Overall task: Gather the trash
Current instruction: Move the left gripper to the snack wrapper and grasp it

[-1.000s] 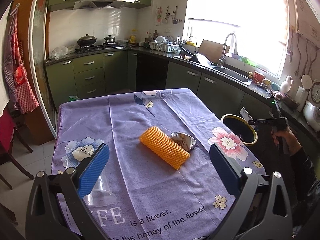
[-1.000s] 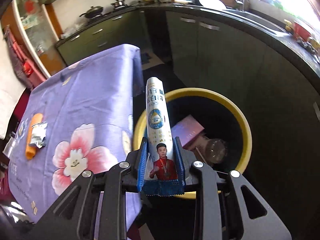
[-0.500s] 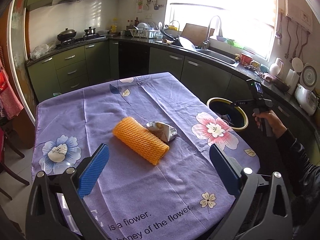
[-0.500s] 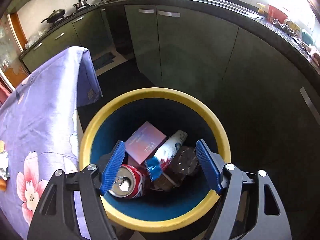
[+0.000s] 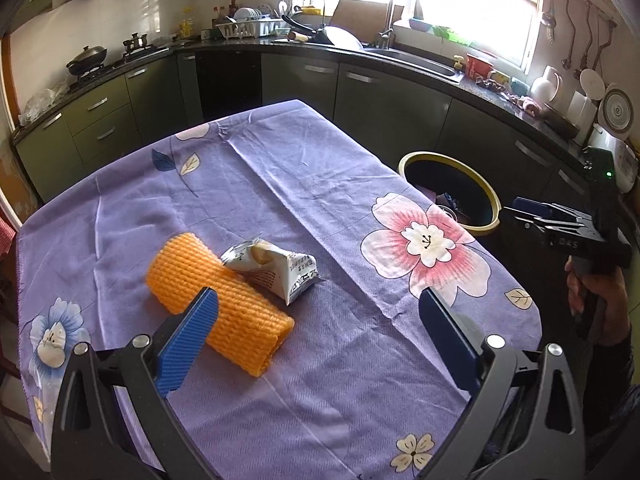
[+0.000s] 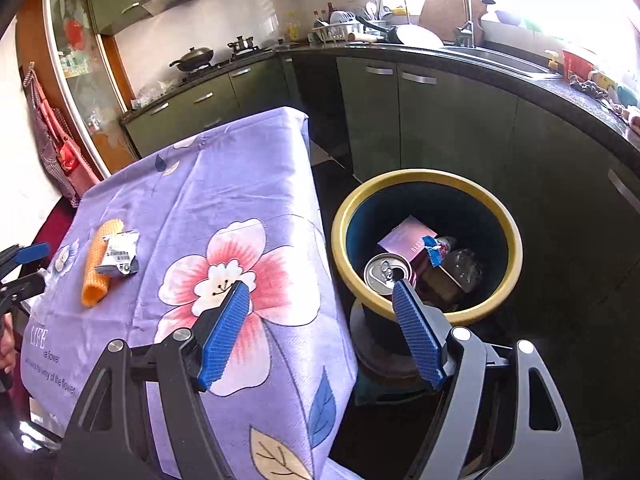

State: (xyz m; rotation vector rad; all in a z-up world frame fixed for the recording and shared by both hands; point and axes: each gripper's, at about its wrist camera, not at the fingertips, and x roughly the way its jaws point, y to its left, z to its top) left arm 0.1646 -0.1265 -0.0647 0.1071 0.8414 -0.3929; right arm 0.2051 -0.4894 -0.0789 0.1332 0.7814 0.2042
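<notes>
An orange foam net sleeve [image 5: 218,300] lies on the purple flowered tablecloth [image 5: 328,208], touching a crumpled silver wrapper [image 5: 280,268]. My left gripper [image 5: 316,328] is open and empty, hovering just above and in front of them. My right gripper [image 6: 320,328] is open and empty beside the table's edge, near the yellow-rimmed bin [image 6: 424,184]. The bin holds a drink can [image 6: 386,272], a pink box [image 6: 406,238], a tall snack wrapper [image 6: 434,246] and a clear cup. The sleeve [image 6: 96,264] and wrapper [image 6: 118,254] also show in the right wrist view.
Dark green kitchen cabinets [image 5: 384,96] with a sink and dish rack run behind the table and bin. The bin [image 5: 452,192] stands on the floor by the table's right edge. A red chair and hanging apron [image 6: 52,140] are at the far left.
My right gripper opened and dropped the tall snack wrapper into the bin, then pulled back toward the table. My left gripper moved closer to the orange sleeve and silver wrapper.
</notes>
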